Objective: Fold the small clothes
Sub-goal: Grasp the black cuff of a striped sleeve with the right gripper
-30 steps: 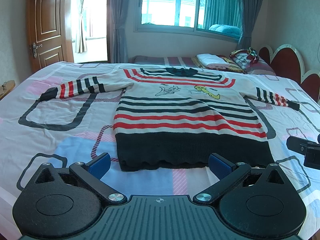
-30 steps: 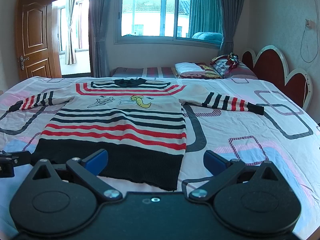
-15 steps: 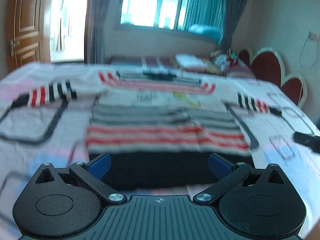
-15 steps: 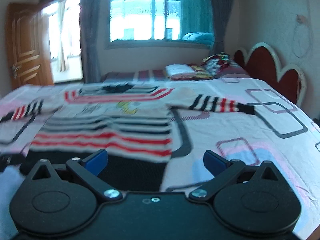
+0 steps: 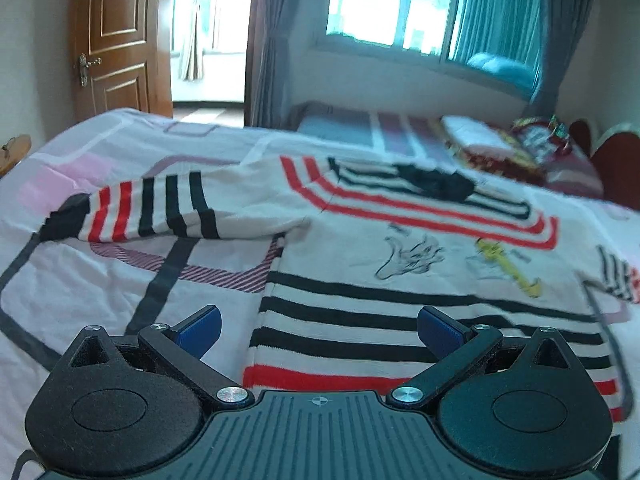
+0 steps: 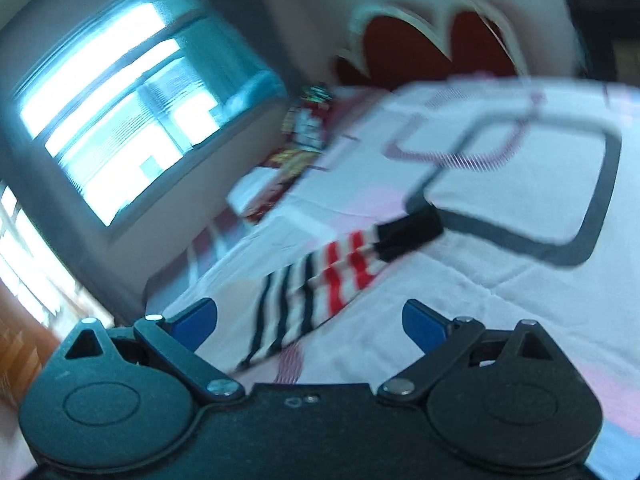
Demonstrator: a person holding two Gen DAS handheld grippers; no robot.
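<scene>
A small striped sweater [image 5: 400, 256], white with red and black bands and a cartoon print, lies flat on the bed. Its left sleeve [image 5: 152, 208] stretches out to the left. My left gripper [image 5: 318, 328] is open and empty, over the sweater's left side edge. In the right wrist view, the right sleeve [image 6: 332, 272] with its black cuff [image 6: 412, 232] lies on the sheet. My right gripper [image 6: 310, 320] is open and empty, tilted, just short of the sleeve. This view is blurred.
The bed sheet [image 5: 100, 272] is white with pink and grey outlines. Folded bedding and pillows [image 5: 516, 148] lie at the head, by a red headboard [image 6: 440, 48]. A wooden door [image 5: 116, 40] stands at the left, a window [image 5: 424, 12] behind.
Both grippers moved forward from the sweater's hem. The left one swung toward the left side and sleeve. The right one swung right and tilted toward the right sleeve. Both stayed open.
</scene>
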